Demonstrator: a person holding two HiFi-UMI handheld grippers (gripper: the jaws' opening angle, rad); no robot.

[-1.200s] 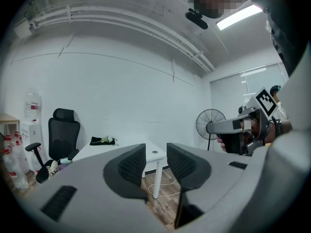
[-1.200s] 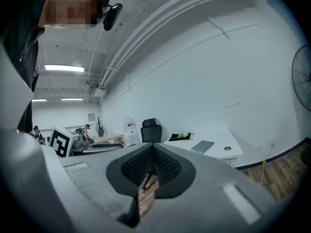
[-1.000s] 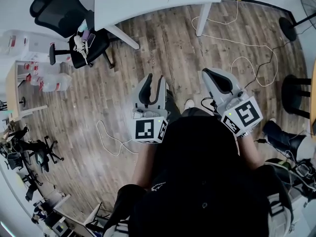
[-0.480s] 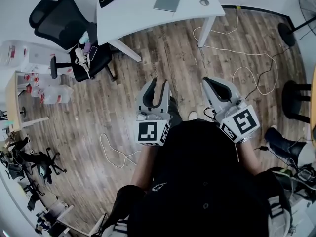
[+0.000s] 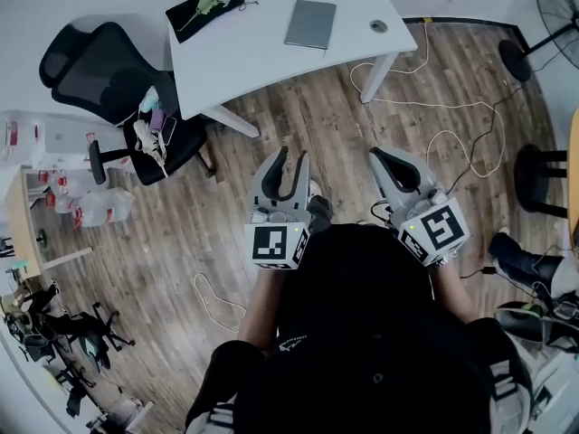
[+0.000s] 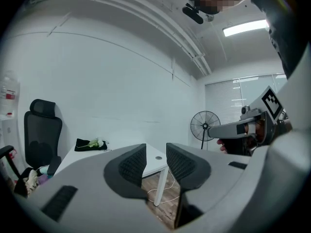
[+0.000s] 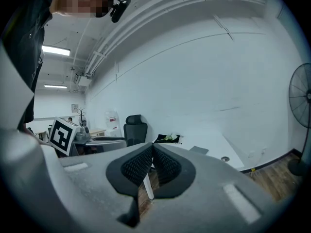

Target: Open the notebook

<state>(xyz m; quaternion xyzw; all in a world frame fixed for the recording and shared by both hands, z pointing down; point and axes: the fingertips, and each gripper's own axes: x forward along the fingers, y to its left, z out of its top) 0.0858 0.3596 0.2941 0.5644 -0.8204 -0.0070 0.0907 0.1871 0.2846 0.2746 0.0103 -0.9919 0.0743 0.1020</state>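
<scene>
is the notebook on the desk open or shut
Shut. The notebook lies flat on the white desk as one thin grey slab, cover down, with no pages showing.

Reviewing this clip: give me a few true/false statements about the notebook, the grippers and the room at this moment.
1. The notebook lies closed on the white table. True.
2. The left gripper grips the notebook. False: its jaws stand apart with nothing between them.
3. The right gripper has its jaws together. True.
4. The office chair is red. False: it is black.
</scene>
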